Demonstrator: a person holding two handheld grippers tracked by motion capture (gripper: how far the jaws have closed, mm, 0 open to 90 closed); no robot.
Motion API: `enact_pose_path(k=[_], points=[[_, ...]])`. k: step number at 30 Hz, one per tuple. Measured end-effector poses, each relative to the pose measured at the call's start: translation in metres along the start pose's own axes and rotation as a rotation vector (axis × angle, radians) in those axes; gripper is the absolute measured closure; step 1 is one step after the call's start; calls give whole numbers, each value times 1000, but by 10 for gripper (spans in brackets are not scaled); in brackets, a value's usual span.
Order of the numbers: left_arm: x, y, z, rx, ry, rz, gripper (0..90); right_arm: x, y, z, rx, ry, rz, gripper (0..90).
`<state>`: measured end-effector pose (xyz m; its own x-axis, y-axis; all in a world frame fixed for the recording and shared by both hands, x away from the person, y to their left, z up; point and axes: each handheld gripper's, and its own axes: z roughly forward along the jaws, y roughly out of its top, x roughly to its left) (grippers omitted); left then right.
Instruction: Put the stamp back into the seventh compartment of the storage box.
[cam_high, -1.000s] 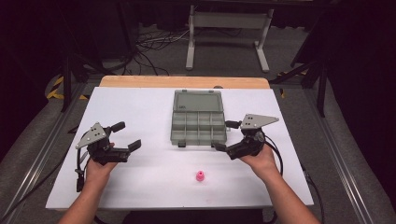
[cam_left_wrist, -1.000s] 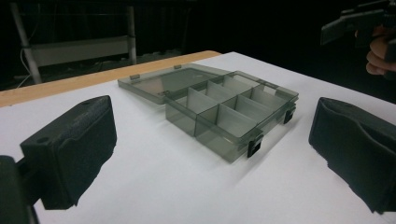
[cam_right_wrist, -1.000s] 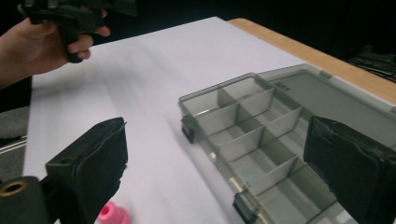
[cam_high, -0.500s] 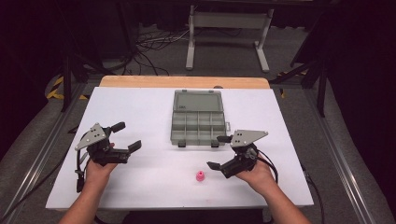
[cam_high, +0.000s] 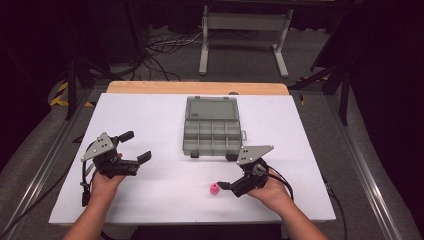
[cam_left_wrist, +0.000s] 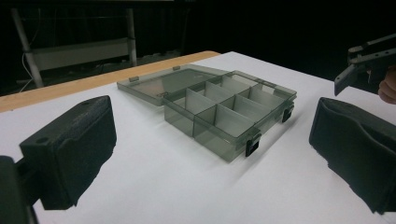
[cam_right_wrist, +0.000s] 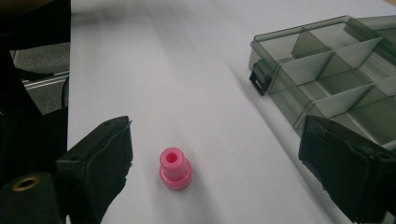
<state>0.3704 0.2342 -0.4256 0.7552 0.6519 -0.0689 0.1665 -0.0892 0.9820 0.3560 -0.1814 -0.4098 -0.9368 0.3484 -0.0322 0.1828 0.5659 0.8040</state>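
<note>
An open grey organiser box (cam_high: 210, 151) lies at the middle of the white table (cam_high: 150, 115), its lid flat behind it and its compartments bare. A small pink stepped piece (cam_high: 213, 189) stands upright in front of the box. My right gripper (cam_high: 227, 171) is open just right of the piece; in the right gripper view the pink piece (cam_right_wrist: 174, 168) sits between the jaws, nearer the left one, untouched, with the box (cam_right_wrist: 299, 63) at upper right. My left gripper (cam_high: 136, 146) is held open at the table's left, facing the box (cam_left_wrist: 210, 133).
A wooden strip (cam_high: 197, 88) borders the table's far edge. Behind it, on the floor, are a metal stand (cam_high: 242, 30) and cables. Metal rails run along both sides of the table. The right gripper's grey plate (cam_left_wrist: 369, 60) shows in the left gripper view.
My right gripper has moved from beside the box's right front corner toward the front and left, down to the pink piece. The left gripper has stayed put.
</note>
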Motion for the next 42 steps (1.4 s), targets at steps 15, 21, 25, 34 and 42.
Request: enact_pose_path(k=[15, 21, 25, 34, 42], points=[[0, 0, -2, 0, 4, -1, 17, 12, -10, 32, 100, 67, -32, 177], [0, 0, -1, 0, 2, 3, 17, 15, -14, 40, 125, 81, -44, 210], [-1, 0, 0, 1, -2, 2, 17, 15, -16, 43, 146, 83, -45, 247], [-1, 0, 0, 1, -5, 2, 17, 17, -19, 49, 187, 88, -63, 415], [-1, -1, 0, 6, -7, 4, 17, 17, -21, 51, 208, 82, -85, 596]])
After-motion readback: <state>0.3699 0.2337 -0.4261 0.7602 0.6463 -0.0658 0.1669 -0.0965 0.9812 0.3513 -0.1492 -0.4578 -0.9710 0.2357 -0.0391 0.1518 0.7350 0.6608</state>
